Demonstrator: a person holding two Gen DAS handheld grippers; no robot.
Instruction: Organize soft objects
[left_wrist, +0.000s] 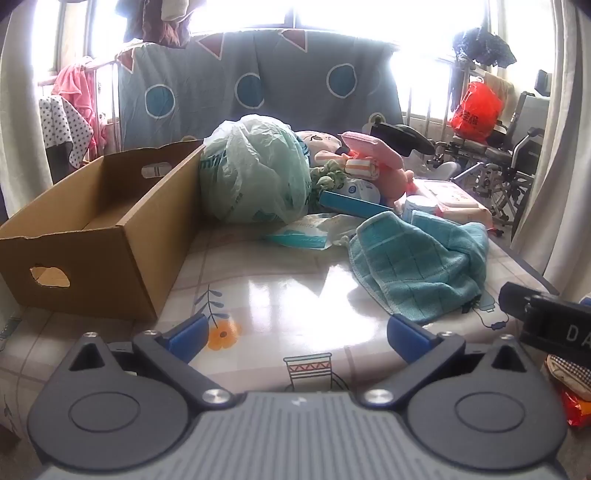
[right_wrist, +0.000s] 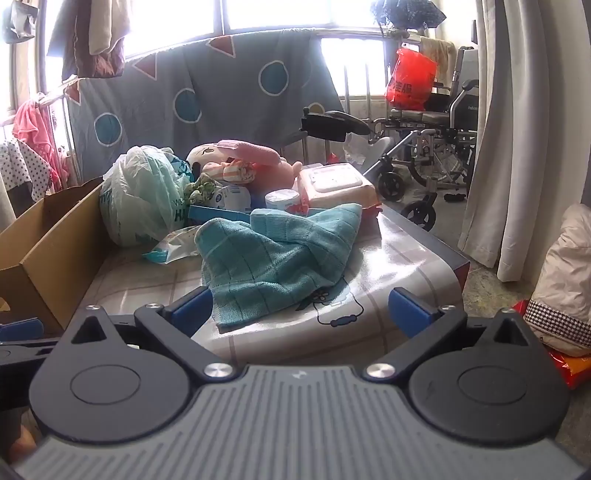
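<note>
I'm seeing both grippers hanging over the near edge of the table (left_wrist: 280, 295), tilted down, nothing in either. Left gripper (left_wrist: 297, 334) is standing with its jaws spread wide and empty, blue pads over bare patterned tablecloth, the cardboard box (left_wrist: 99, 236) sitting just to its left with its open top showing an empty-looking floor. Right gripper (right_wrist: 310, 310) is released too, jaws wide; the near hem of the teal towel (right_wrist: 273, 258) is lying between its fingers in the right wrist view, but the pads aren't pressing on it as far as I can tell, the fisheye edge makes contact hard to judge. The towel is lying crumpled on the table's right half, well apart from the box. Behind it I'm reading a pale green plastic bag (left_wrist: 255, 173) leaning right against the box's far corner, a pink plush toy (right_wrist: 251, 158) on top of the pile at the back, a pink wipes pack (right_wrist: 336, 184) toward the right rear corner, and a flat white-and-teal packet (left_wrist: 303, 236) lying between the bag and the towel. A wheelchair (right_wrist: 432, 147) is sitting on the floor beyond the table, by the window.
</note>
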